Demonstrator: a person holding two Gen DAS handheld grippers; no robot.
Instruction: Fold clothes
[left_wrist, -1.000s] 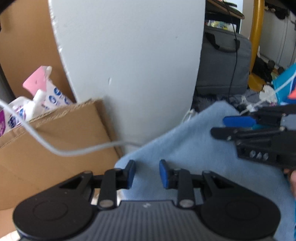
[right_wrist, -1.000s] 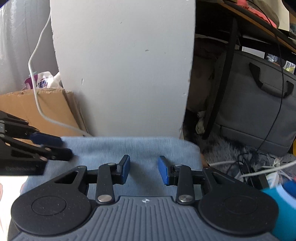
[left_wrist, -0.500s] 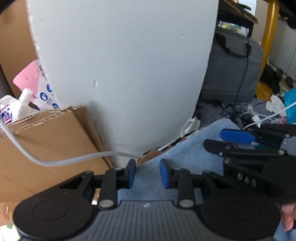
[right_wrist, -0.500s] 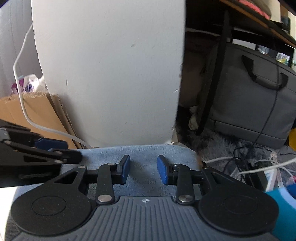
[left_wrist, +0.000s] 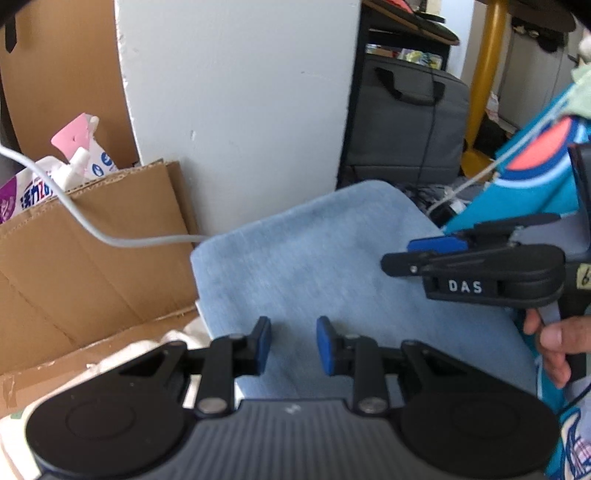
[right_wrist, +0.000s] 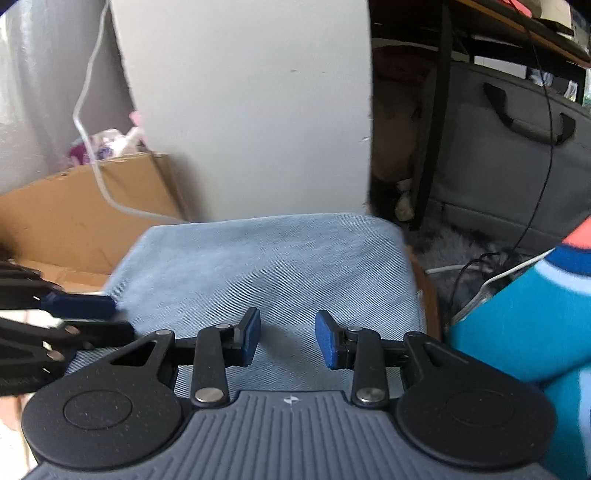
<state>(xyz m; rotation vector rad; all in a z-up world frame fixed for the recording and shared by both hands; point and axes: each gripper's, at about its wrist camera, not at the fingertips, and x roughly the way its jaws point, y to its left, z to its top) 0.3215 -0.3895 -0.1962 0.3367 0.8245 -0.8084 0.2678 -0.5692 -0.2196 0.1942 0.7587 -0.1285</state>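
- Left wrist view: my left tongs (left_wrist: 291, 339) hung released, blue pads apart with nothing between them, low over the near part of the folded blue garment (left_wrist: 332, 258). I judged the fold itself largely made and the step in hand to be squaring or smoothing the bundle.
- Same view: the right tongs (left_wrist: 402, 254) came in from the right, held in a hand (left_wrist: 554, 343), over the garment's right side. Their pads looked parted and empty there.
- Same view: the garment was a pale blue, denim-like rectangle with rounded far corners, lying flat just in front of a white panel (left_wrist: 240, 103) and beside a cardboard box (left_wrist: 92, 258). What it rested on, I could not tell.
- Right wrist view: my right tongs (right_wrist: 284, 339) were released too, poised over the cloth's near middle; the left tongs (right_wrist: 85, 317) entered at the left edge.
- Same view: the twill lay smooth, no loose edges showing. The next move, I judged, called for pinching a near edge with both tongs at once, or leaving the bundle and taking another piece.
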